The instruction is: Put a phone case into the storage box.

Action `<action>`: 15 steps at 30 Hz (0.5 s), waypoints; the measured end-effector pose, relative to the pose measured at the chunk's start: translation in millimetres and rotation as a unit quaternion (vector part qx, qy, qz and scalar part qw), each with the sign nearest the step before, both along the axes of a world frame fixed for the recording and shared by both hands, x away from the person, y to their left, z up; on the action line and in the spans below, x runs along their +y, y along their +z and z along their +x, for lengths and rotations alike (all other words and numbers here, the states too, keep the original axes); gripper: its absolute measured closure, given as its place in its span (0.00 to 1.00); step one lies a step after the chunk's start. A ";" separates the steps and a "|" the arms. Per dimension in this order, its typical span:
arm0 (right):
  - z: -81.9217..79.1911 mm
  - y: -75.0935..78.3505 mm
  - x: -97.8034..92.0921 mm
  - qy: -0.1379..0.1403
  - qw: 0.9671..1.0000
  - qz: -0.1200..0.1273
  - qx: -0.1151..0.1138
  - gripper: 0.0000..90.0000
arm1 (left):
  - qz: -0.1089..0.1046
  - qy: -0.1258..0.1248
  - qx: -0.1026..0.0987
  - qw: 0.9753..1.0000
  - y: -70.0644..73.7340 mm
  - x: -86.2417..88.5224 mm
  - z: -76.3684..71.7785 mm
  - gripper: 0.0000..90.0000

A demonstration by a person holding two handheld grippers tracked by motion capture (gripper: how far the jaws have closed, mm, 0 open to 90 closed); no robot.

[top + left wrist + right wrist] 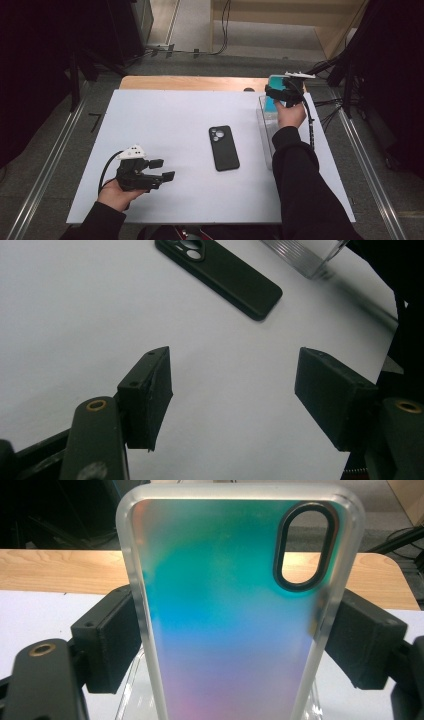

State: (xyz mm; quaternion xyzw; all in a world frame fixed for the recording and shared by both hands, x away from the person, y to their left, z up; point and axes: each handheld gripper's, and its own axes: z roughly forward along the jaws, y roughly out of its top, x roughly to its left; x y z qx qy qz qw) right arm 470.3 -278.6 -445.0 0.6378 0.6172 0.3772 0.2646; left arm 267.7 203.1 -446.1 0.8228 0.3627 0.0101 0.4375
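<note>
A black phone case lies flat, camera cutout up, in the middle of the white table sheet; it also lies ahead of the open jaws in the left gripper view. My left gripper rests open near the front left, jaws empty. My right gripper is at the back right, shut on an iridescent teal-to-pink phone case, held upright above a clear plastic box. The teal case shows beside the gripper from above.
The clear box stands along the right side of the sheet. Bare wood of the table shows beyond the sheet's far edge. Cables and dark stands lie to the right of the table.
</note>
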 end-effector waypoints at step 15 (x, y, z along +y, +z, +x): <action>4.9 -10.9 7.0 0.009 1.000 -0.023 0.018 0.16 | 0.001 0.001 0.000 1.000 -0.2 0.1 -0.3 0.35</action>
